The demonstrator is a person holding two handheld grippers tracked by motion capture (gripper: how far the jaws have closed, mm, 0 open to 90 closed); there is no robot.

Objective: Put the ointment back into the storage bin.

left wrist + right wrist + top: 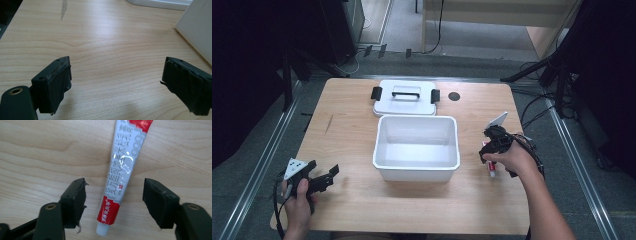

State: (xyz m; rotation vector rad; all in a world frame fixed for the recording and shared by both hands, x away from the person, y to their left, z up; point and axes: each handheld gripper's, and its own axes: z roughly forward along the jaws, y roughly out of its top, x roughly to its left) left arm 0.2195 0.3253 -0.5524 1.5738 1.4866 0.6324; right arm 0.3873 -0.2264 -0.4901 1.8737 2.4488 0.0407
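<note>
Right hand-held gripper (113, 202) over the tube (121, 175), jaws apart either side, tube flat on the desk (347, 125) right of the white bin (417, 172). Best to lower squarely, close mid-body, avoid pinching the cap. Left hand-held gripper (115, 85) gaping, empty, well apart.

"999" + Chinese print on red-white tube (123, 172)

Both tongs (328, 176) (488, 148) are black, each with 2 padded jaws, brass-ringed screw holes, black cables, grey 3-cornered plate.
</note>
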